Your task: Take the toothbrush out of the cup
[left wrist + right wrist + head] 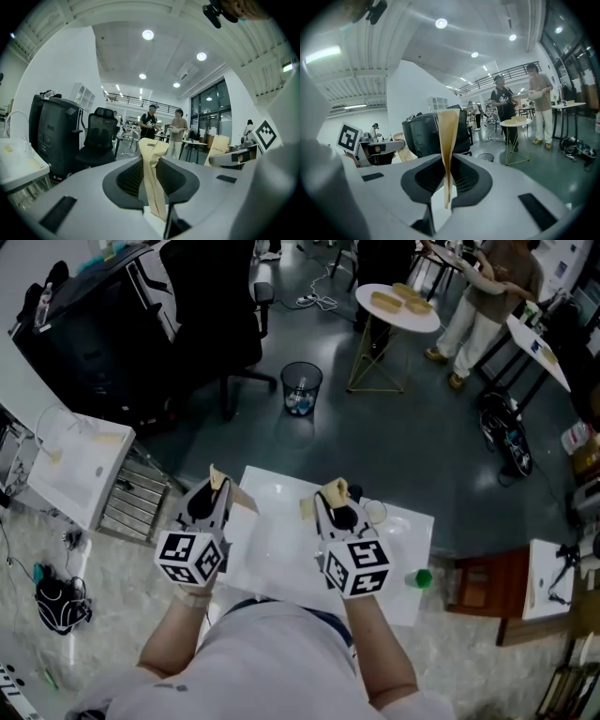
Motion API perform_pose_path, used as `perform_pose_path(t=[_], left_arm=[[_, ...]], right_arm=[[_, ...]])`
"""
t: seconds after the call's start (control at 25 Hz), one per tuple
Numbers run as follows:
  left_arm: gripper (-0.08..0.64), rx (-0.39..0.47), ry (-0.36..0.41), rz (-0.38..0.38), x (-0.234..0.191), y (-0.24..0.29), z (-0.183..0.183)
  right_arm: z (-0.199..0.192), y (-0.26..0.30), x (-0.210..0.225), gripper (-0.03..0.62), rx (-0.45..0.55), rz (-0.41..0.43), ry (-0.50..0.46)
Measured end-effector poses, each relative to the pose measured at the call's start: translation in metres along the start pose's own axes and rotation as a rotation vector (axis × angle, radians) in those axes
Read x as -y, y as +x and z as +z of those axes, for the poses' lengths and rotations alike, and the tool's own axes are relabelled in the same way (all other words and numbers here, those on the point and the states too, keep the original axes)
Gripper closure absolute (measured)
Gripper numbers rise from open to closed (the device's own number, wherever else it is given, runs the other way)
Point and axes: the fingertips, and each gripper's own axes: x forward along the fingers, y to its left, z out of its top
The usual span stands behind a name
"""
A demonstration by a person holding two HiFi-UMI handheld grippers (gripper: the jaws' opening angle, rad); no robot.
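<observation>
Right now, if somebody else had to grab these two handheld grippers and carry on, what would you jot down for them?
Left gripper: jaws together, nothing between them, held near the left edge of the white table.
Right gripper: jaws together, empty, held over the table just left of what looks like a clear cup.
Toothbrush: I can't make it out in any view; check inside the cup.
Done: nothing yet, as neither gripper holds anything.
Left to do: open a gripper, grip the toothbrush, lift it out of the cup.
Also there: a small green thing near the table's right edge.
</observation>
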Motion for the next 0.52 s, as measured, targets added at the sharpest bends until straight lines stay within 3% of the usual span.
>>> perform_pose_path(t=[0.52], left_arm=[[0.471,-0.009,0.009,-0.011,0.0064,-0.002,-0.0022]], right_arm=[[-0.0022,-0.0082,-0.0004,0.543,0.002,-0.008,0.011]])
